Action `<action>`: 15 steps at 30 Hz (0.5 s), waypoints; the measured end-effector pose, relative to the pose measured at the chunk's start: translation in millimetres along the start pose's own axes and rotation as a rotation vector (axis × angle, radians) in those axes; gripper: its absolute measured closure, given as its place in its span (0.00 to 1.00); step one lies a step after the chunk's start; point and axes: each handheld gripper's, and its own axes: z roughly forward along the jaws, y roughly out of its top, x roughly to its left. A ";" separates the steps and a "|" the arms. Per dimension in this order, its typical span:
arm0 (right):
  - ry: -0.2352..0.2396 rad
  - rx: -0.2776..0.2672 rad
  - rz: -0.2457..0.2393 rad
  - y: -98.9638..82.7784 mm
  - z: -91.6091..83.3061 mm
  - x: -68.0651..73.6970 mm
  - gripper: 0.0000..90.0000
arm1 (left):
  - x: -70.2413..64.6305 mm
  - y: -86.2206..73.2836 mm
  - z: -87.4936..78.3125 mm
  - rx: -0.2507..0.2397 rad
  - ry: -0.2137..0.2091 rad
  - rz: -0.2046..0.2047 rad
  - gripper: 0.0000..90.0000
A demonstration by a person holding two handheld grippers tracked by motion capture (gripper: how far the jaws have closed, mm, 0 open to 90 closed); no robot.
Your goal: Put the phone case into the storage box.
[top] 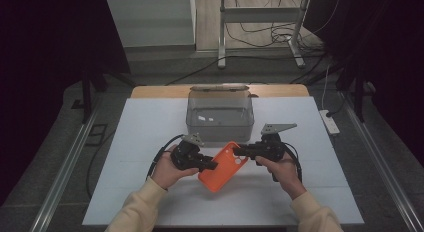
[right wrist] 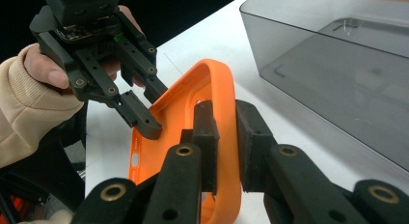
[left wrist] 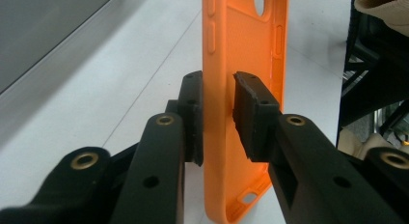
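An orange phone case (top: 222, 167) hangs tilted just above the white table, held from both sides. My left gripper (top: 212, 166) comes in from the left. In the left gripper view its jaws (left wrist: 217, 118) straddle the case's side wall (left wrist: 214, 64), with one pad on the outside and the other inside the shell. My right gripper (top: 237, 152) holds the upper right end. In the right gripper view its pads (right wrist: 226, 137) pinch the case's curved rim (right wrist: 212, 84), and farther off the left gripper (right wrist: 144, 113) is clamped on the same case.
A smoky transparent bin (top: 220, 114) stands just behind the grippers at the table's middle; it is close on the right in the right gripper view (right wrist: 337, 64). The white table top (top: 150, 142) spreads to both sides. Cables trail from both grippers.
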 end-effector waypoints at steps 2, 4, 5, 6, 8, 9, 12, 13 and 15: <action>0.003 0.000 -0.003 0.0 0.9 0.9 0.89 | 0.7 -0.1 1.5 0.000 -0.010 -0.003 0.80; 0.006 -0.001 -0.007 -0.1 1.4 1.4 0.89 | 1.9 -0.8 3.0 -0.003 -0.023 -0.009 0.80; 0.008 -0.002 -0.008 -0.2 1.8 1.6 0.89 | 2.5 -1.1 3.7 -0.002 -0.029 -0.011 0.80; 0.008 -0.002 -0.010 -0.4 2.2 1.7 0.89 | 3.0 -1.3 4.3 0.000 -0.031 -0.015 0.80; 0.010 0.000 -0.014 -0.9 3.5 2.0 0.89 | 3.8 -1.8 5.0 0.004 -0.039 -0.020 0.82; 0.010 0.000 -0.014 -0.9 3.5 2.0 0.89 | 4.3 -2.0 5.1 0.006 -0.048 -0.023 0.82; 0.010 -0.001 -0.019 -1.1 3.7 2.1 0.89 | 4.7 -2.4 4.2 -0.001 -0.055 -0.032 0.86; 0.010 -0.003 -0.021 -1.0 3.6 2.0 0.88 | 4.6 -2.4 3.7 -0.004 -0.058 -0.035 0.87; 0.010 -0.004 -0.020 -0.8 2.9 1.7 0.88 | 4.3 -2.1 3.0 -0.006 -0.064 -0.041 0.89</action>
